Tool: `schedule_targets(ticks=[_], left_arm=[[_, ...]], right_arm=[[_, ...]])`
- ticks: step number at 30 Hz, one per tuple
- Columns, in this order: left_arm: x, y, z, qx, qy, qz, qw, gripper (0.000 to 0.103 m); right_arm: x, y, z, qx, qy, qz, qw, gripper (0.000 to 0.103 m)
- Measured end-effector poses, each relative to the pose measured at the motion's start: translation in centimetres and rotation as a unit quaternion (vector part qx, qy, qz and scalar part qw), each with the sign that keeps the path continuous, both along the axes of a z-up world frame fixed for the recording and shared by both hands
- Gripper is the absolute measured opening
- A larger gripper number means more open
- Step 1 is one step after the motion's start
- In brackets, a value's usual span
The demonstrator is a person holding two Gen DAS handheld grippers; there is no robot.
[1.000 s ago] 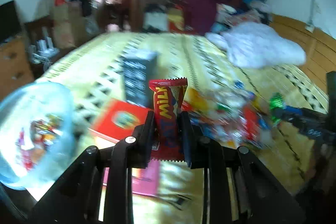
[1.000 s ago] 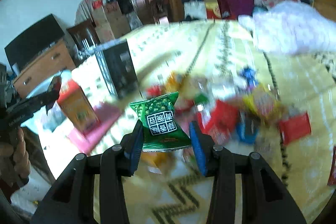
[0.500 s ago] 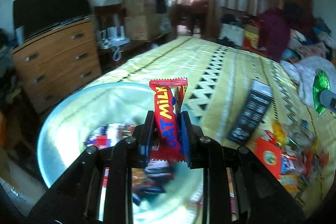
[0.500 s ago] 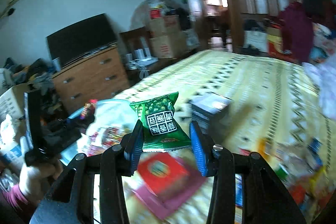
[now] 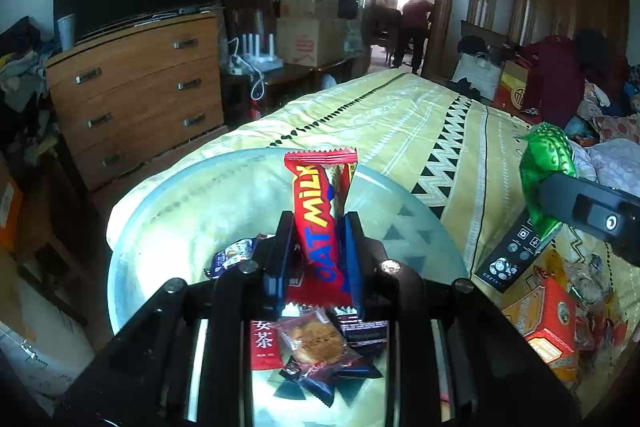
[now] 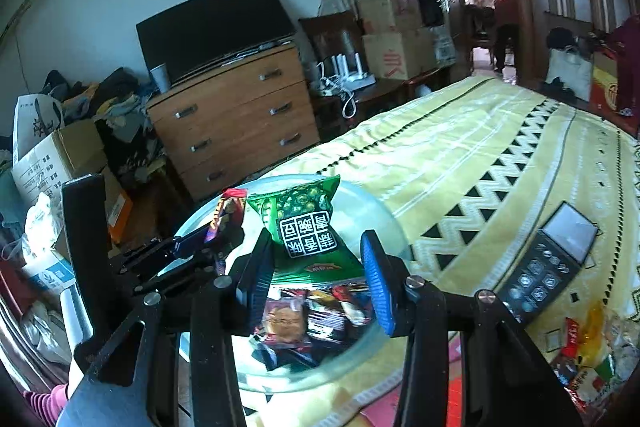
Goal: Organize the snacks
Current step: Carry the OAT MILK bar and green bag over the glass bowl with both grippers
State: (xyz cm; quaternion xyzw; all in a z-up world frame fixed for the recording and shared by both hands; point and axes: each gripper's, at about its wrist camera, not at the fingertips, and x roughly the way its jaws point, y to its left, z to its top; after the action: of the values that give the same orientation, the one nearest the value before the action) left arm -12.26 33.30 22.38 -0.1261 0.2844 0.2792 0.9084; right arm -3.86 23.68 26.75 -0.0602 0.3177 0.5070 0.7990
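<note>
My left gripper (image 5: 316, 239) is shut on a red OAT MILK bar (image 5: 320, 203) and holds it upright over a clear glass bowl (image 5: 168, 211) with several wrapped snacks (image 5: 316, 339) inside. My right gripper (image 6: 316, 267) is shut on a green pea snack bag (image 6: 308, 227) above the same bowl (image 6: 384, 223). The right gripper with its green bag (image 5: 546, 163) shows at the right of the left wrist view. The left gripper with the red bar (image 6: 226, 215) shows at the left of the right wrist view.
The bowl sits at the corner of a bed with a yellow patterned cover (image 6: 500, 155). A black box (image 6: 548, 267), a red box (image 5: 548, 319) and loose snacks (image 6: 588, 355) lie to the right. A wooden dresser (image 6: 236, 115) and cardboard boxes (image 6: 52, 155) stand beyond the bed's edge.
Both grippers swung left from the snack pile to above the bowl, each keeping its snack. Over the last half second they came closer over the bowl.
</note>
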Motion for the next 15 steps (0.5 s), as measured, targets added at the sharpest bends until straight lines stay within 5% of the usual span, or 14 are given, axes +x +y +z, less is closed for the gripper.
schedule_targets(ticks=[15], left_arm=[[0.5,1.8,-0.4,-0.011,0.01,0.003,0.9999,0.025]], right_arm=[[0.3,1.4,-1.0,-0.01,0.003,0.002,1.0,0.046]])
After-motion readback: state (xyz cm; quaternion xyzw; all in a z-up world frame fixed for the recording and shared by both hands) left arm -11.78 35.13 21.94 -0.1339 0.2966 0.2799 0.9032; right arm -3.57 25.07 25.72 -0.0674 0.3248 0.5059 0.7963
